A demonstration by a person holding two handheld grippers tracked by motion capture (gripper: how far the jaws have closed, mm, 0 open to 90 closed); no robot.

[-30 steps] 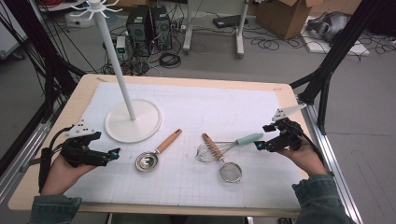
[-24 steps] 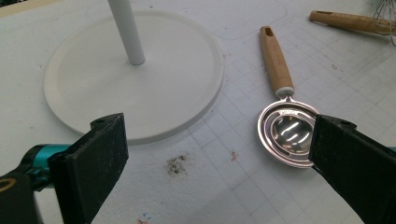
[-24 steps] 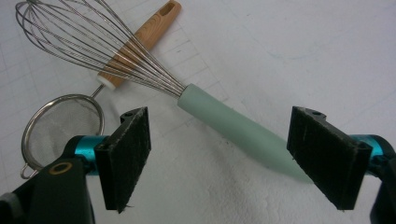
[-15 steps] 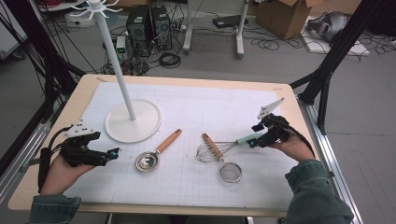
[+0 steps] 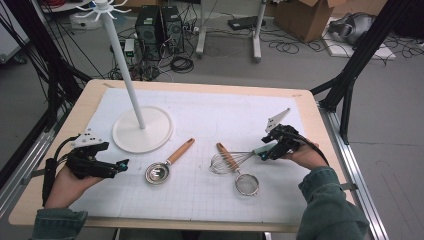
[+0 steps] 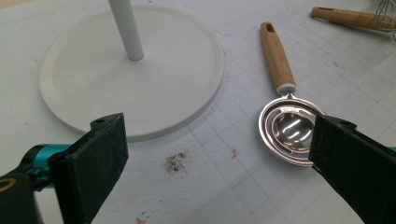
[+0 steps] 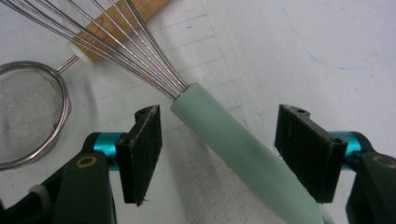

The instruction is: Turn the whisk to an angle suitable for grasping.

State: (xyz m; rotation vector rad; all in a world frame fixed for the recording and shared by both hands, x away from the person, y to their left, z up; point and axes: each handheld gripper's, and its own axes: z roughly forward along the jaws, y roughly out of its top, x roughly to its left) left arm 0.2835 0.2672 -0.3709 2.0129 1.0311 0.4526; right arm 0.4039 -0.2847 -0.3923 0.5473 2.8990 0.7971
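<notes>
Right gripper (image 5: 263, 154) set astride the whisk's handle (image 5: 262, 149), not yet pinching.
High view: whisk (image 5: 231, 160) lay right of centre, near the strainer (image 5: 246, 183); left gripper (image 5: 121, 165) waited, wide, near the spoon (image 5: 159, 172). Left gripper view: 2 jaws empty. Right gripper view: jaws had just been closing, handle (image 7: 233, 149) between, untouched.

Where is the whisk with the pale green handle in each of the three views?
High view: the whisk lies right of centre, its handle at the right gripper.
Left gripper view: only a few wires at the top right corner.
Right gripper view: its handle lies between the open jaws.
Shared landmark: the sieve's wooden handle.
</notes>
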